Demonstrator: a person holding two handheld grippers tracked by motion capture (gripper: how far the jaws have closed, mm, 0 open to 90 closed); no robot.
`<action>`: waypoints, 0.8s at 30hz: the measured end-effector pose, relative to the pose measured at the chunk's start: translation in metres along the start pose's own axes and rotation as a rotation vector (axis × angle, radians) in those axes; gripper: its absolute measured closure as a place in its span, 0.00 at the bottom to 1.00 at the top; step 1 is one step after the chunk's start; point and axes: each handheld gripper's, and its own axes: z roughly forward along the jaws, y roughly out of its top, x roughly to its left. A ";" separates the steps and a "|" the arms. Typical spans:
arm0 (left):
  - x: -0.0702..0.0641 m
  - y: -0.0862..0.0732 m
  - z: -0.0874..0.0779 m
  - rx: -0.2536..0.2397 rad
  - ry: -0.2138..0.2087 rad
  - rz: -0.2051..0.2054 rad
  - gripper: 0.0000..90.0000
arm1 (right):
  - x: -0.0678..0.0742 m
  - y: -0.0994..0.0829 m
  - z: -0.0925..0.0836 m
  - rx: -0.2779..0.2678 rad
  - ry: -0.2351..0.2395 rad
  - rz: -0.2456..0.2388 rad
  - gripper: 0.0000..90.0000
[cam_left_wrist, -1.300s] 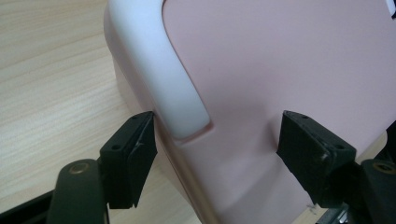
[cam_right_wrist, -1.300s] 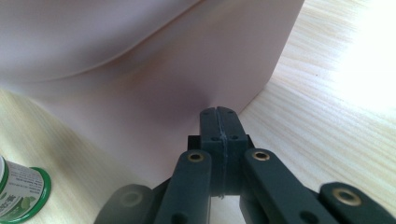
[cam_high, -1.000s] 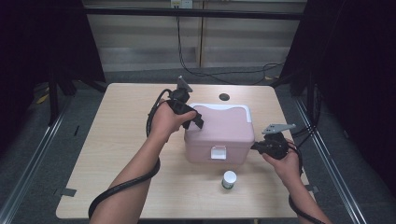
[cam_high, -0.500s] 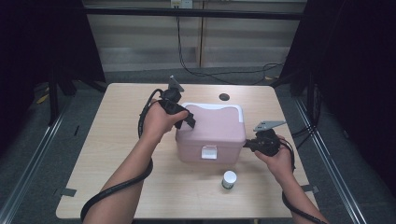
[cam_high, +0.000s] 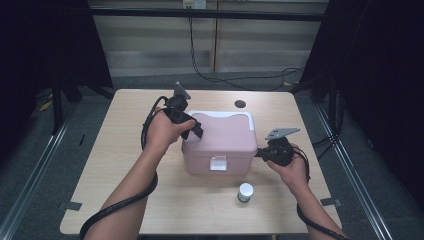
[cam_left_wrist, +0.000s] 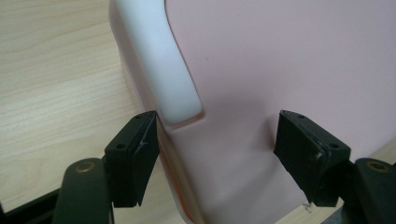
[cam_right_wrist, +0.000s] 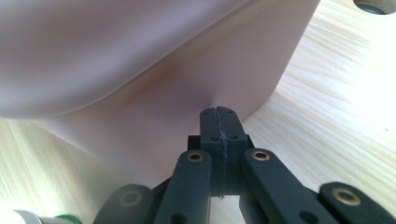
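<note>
A pink cooler box with a white handle and a white front latch stands in the middle of the table. My left gripper sits at the box's upper left edge. Its jaws stand wide apart astride that edge. In the left gripper view one pad lies against the box's side by the white handle, and the other hangs over the pink lid. My right gripper is shut with nothing in it. Its tip rests against the box's right wall.
A small bottle with a white cap stands in front of the box, near the right hand. A round dark hole sits in the light wooden table behind the box. Cables trail from both grippers.
The box has slid to the left across the table, and both grippers have moved left with it. The bottle has stayed where it was.
</note>
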 end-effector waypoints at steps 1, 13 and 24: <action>0.001 -0.001 -0.001 -0.001 0.003 0.000 0.33 | 0.001 0.001 0.001 0.000 0.002 -0.005 1.00; 0.021 -0.008 -0.015 0.015 0.036 -0.037 0.35 | 0.014 0.019 0.018 0.005 0.031 -0.036 1.00; 0.035 -0.016 -0.027 0.025 0.075 -0.060 0.36 | 0.028 0.032 0.033 0.013 0.057 -0.062 1.00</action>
